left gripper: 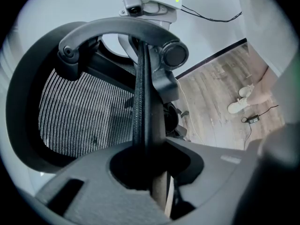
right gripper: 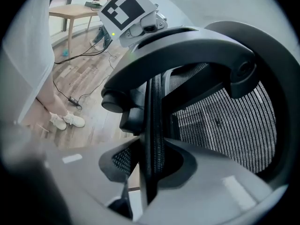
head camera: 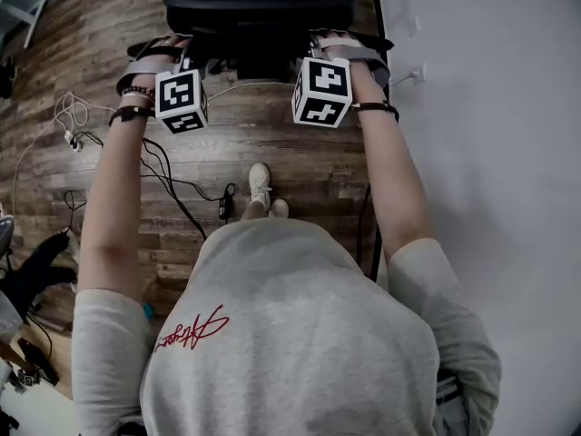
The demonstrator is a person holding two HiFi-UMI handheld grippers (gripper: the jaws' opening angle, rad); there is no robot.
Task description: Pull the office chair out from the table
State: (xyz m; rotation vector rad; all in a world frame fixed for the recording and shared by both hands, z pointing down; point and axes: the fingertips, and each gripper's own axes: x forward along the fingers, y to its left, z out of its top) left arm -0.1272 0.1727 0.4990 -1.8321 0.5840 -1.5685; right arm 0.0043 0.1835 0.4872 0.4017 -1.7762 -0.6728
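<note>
One office chair [head camera: 259,7]. Two tools: the left tool [left gripper: 150,172] and the right tool [right gripper: 150,172]. Two marker cubes: the left cube [head camera: 180,101] and the right cube [head camera: 322,92]. Two white shoes, one [head camera: 260,182] ahead of the other [head camera: 279,209]. One power adapter [head camera: 224,209] on the floor [head camera: 272,143]. One white worktop [head camera: 490,107]. One wooden table [right gripper: 75,11] far off.

The floor [head camera: 272,125] is of brown wood planks. Black cables [head camera: 168,187] lie across it, and a small black adapter [head camera: 225,209] rests near a white shoe [head camera: 260,182].
</note>
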